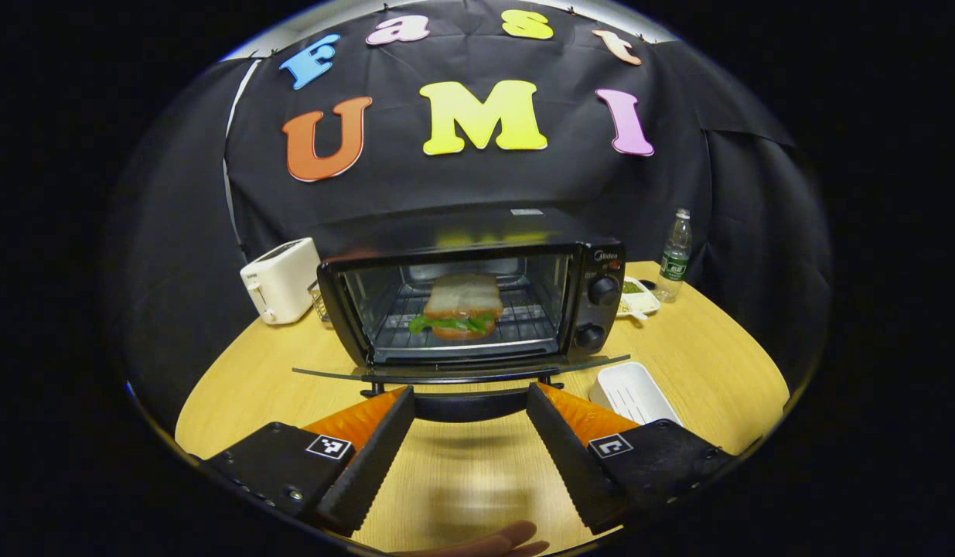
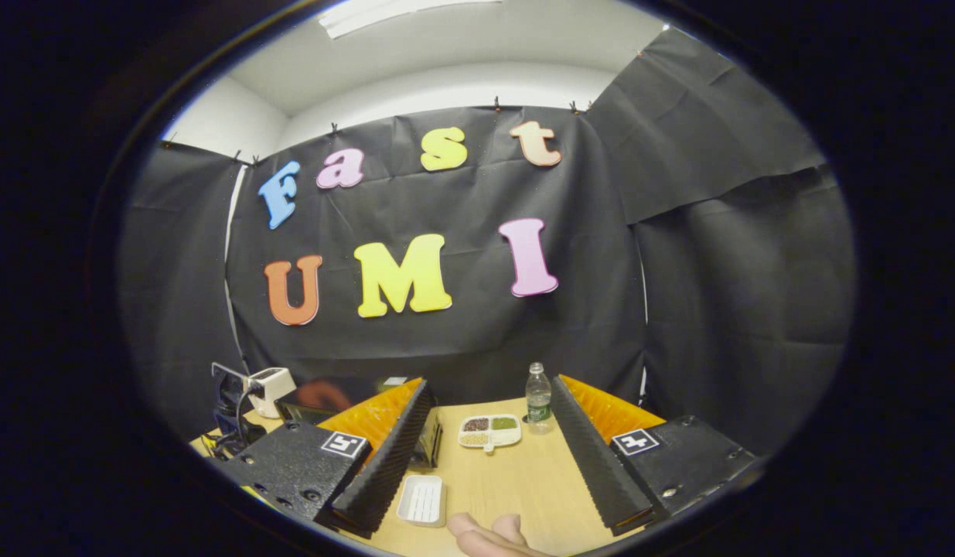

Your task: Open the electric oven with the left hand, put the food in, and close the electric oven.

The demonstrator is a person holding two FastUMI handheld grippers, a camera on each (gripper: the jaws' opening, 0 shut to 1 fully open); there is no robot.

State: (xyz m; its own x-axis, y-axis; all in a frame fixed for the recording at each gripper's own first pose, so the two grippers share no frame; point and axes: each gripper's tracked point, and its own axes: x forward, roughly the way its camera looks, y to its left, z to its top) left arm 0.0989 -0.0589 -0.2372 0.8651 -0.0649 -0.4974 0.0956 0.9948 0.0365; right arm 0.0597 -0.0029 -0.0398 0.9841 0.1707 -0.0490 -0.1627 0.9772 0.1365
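Black-cased and glass-fronted, the electric oven [image 1: 477, 302] sits at the middle of the left gripper view, on the far part of the wooden tabletop [image 1: 462, 472]. Its door [image 1: 462, 371] is swung down flat, seen edge-on as a thin line running left to right across the frame, with the dark handle [image 1: 469, 404] just below it. On the wire rack inside lies the food, a sandwich [image 1: 462, 307] with green leaves showing at its lower edge.

The left gripper [image 1: 469, 449] holds its fingers wide apart, gripping nothing, and the handle lies straight ahead between the fingertips, its long axis crosswise to the fingers. Judging by this, the food is in and closing the door is what remains. The lift calls for catching the handle from below or on its front edge and swinging it up toward the oven mouth, which faces this gripper squarely.

Toward the right of that view a white tray [image 1: 632, 391] rests beside the door. A white toaster [image 1: 280, 280] stands at the left, and a water bottle [image 1: 676, 255] at the right.

In the right gripper view, the right gripper [image 2: 489, 472] is also spread open and empty, raised and aimed toward the booth wall, with a compartment dish [image 2: 490, 430] between its fingers farther off. The left is the nearer one to the door.
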